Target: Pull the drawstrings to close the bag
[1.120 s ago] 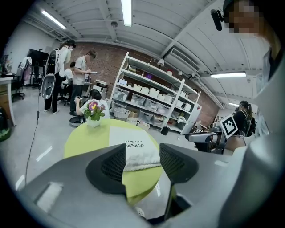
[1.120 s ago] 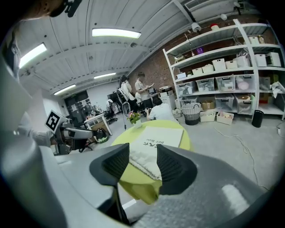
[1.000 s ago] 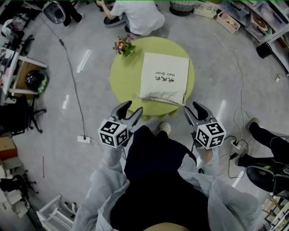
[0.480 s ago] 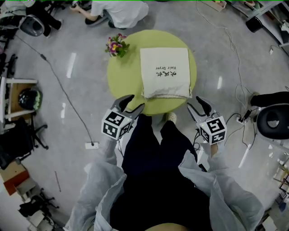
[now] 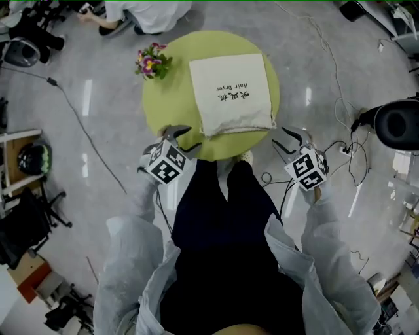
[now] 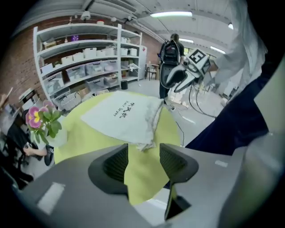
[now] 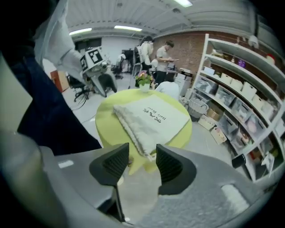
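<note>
A cream drawstring bag (image 5: 230, 93) with dark print lies flat on a round yellow-green table (image 5: 171, 101), its gathered mouth (image 5: 239, 128) toward me. My left gripper (image 5: 184, 139) hovers at the table's near left edge, open and empty. My right gripper (image 5: 292, 139) hangs off the table's near right edge, also open and empty. In the left gripper view the bag (image 6: 121, 116) lies ahead of the jaws (image 6: 144, 156). In the right gripper view the bag (image 7: 151, 118) lies beyond the jaws (image 7: 142, 158). Neither gripper touches the bag. I cannot make out the drawstrings clearly.
A small pot of flowers (image 5: 151, 63) stands at the table's far left edge. A person (image 5: 141, 12) crouches on the floor beyond the table. Cables (image 5: 344, 147) run across the floor on the right. Shelving (image 6: 84, 62) fills the wall behind.
The view has shifted, and the table with the bag now sits higher and more to the left. Both grippers have come closer to the table's near edge. Their jaws stand as before.
</note>
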